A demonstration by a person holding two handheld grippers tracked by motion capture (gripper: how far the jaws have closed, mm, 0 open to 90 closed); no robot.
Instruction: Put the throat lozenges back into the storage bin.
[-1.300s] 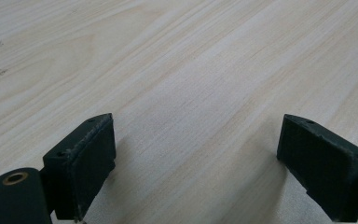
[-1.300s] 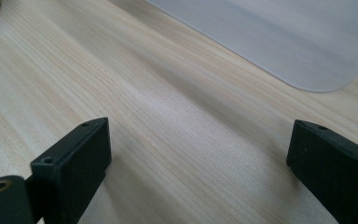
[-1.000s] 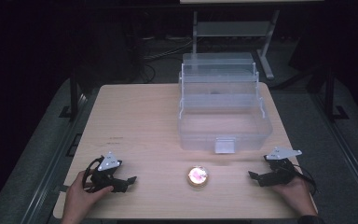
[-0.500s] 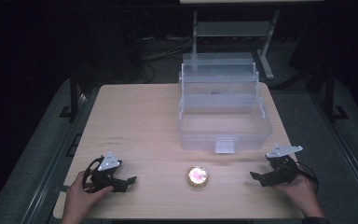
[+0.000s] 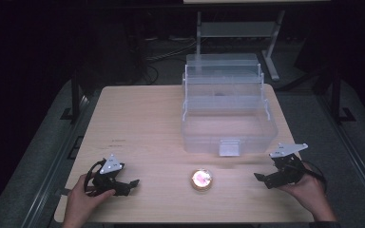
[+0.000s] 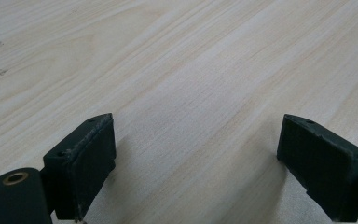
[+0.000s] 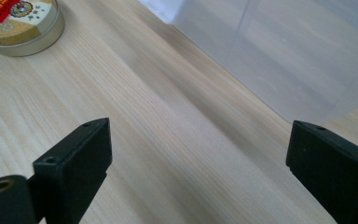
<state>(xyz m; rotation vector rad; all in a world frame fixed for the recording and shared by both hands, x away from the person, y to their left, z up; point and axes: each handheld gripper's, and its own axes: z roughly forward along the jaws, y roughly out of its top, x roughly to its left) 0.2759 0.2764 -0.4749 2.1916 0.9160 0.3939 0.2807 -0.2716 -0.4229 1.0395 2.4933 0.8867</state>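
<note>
The light wooden desk [image 5: 142,123] stands in a dark room, its grain running plain under both claw cameras. On its far right part sits the largest thing on it — a clear plastic storage box [image 5: 228,114] with stepped, fold-out tiers rising toward the back and a pale latch at the middle of its front wall. In the right gripper view the box's translucent wall fills the upper right, standing on the wood just past the jaws.

The person's left hand [image 5: 83,202] rests at the near left corner of the desk and holds the left claw [image 5: 132,183], which lies low over the wood and points toward the middle. In the left gripper view its two black jaws stand spread wide, with bare wood between them.

The right hand [image 5: 309,190] holds the right claw [image 5: 259,177] at the near right, near the box's front right corner and pointing left. Its jaws are likewise spread wide with nothing between them.

Smallest is a small round tin [image 5: 202,179] with a gold rim and a red-and-white label on its lid — it lies flat on the desk between the two claws, just in front of the box's latch, apart from both. The right gripper view shows it at the upper left, well beyond the left jaw.
</note>
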